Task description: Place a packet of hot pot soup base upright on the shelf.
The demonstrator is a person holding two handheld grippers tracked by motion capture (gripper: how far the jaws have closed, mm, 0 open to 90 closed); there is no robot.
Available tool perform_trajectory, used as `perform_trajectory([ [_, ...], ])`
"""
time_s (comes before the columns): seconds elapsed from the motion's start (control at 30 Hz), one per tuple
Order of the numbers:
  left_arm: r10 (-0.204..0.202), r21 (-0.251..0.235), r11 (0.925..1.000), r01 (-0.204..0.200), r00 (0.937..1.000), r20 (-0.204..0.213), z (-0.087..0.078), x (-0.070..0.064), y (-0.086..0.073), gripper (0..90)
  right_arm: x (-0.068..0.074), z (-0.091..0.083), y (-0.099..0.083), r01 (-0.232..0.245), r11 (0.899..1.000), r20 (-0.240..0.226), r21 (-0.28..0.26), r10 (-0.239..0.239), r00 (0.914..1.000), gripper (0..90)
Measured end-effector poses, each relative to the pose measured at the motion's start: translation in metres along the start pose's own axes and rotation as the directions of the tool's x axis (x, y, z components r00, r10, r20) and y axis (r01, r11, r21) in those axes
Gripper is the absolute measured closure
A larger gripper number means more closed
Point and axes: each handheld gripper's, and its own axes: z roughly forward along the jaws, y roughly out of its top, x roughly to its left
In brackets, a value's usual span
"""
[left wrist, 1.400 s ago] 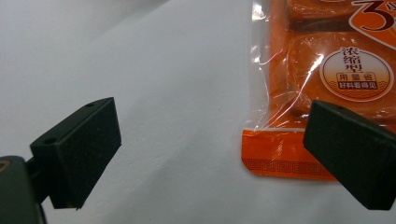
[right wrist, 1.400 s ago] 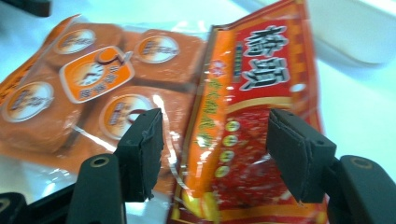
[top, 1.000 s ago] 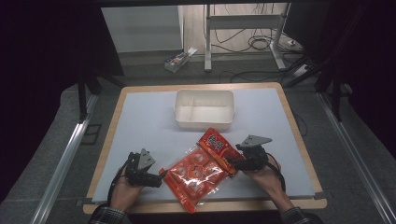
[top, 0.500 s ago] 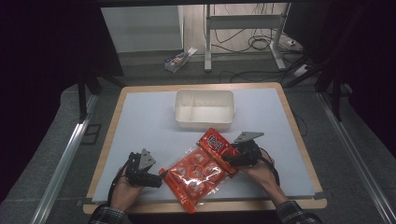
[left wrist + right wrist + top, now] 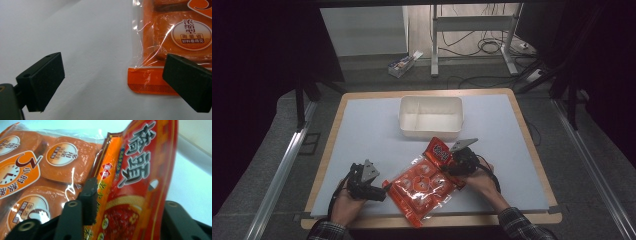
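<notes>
A clear orange-and-red food bag (image 5: pixel 424 182) with round orange portions lies slanted on the blue-grey table (image 5: pixel 362 130) near the front edge. My right gripper (image 5: pixel 455 161) is shut on the bag's red printed top end (image 5: pixel 140 182), which stands lifted between the jaws of my right gripper (image 5: pixel 127 215). My left gripper (image 5: pixel 379 192) rests at the bag's lower left end. In the left gripper view it (image 5: pixel 115 82) is open, with the bag's orange sealed corner (image 5: pixel 150 82) lying just inside the right jaw.
A white two-compartment tray (image 5: pixel 430 131) stands empty behind the bag at the table's middle. The wooden table rim (image 5: pixel 432 220) runs close under both hands. Beyond the far edge, a small box (image 5: pixel 404 62) and cables lie on the floor.
My right gripper has crept to the left, towards the bag, taking the red end with it. The left gripper has stayed in place.
</notes>
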Motion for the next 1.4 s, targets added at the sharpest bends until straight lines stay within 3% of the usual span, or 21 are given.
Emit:
perform_trajectory([
  [0.17,0.002,0.002,1.0000,-0.002,1.0000,0.001,0.000,0.000,0.000,4.0,0.001,0.002,0.004,0.027,1.000,-0.003,0.006,-0.027,0.9996,71.5],
  [0.4,0.000,0.000,1.0000,0.000,1.0000,0.001,0.001,-0.001,0.000,4.0,-0.002,-0.002,0.006,0.006,1.000,-0.037,-0.006,-0.006,0.9993,87.6],
  [0.63,0.006,0.003,1.0000,-0.006,1.0000,0.000,0.000,0.000,-0.001,4.2,-0.003,-0.010,0.012,-0.005,1.000,-0.060,-0.012,0.004,0.9982,88.8],
  [0.9,-0.001,-0.006,1.0000,0.001,1.0000,-0.004,-0.002,0.001,-0.001,4.2,-0.001,-0.033,0.028,-0.010,0.999,-0.114,-0.040,0.005,0.9935,88.9],
  [1.07,-0.004,-0.012,0.9999,0.004,1.0000,-0.006,-0.003,0.002,-0.001,4.2,0.005,-0.051,0.052,0.031,0.998,-0.138,-0.059,-0.039,0.9896,88.9],
  [1.4,0.005,-0.010,0.9999,-0.005,1.0000,-0.007,-0.003,0.002,0.000,4.2,0.014,-0.084,0.090,0.111,0.990,-0.121,-0.084,-0.121,0.9853,88.8],
])
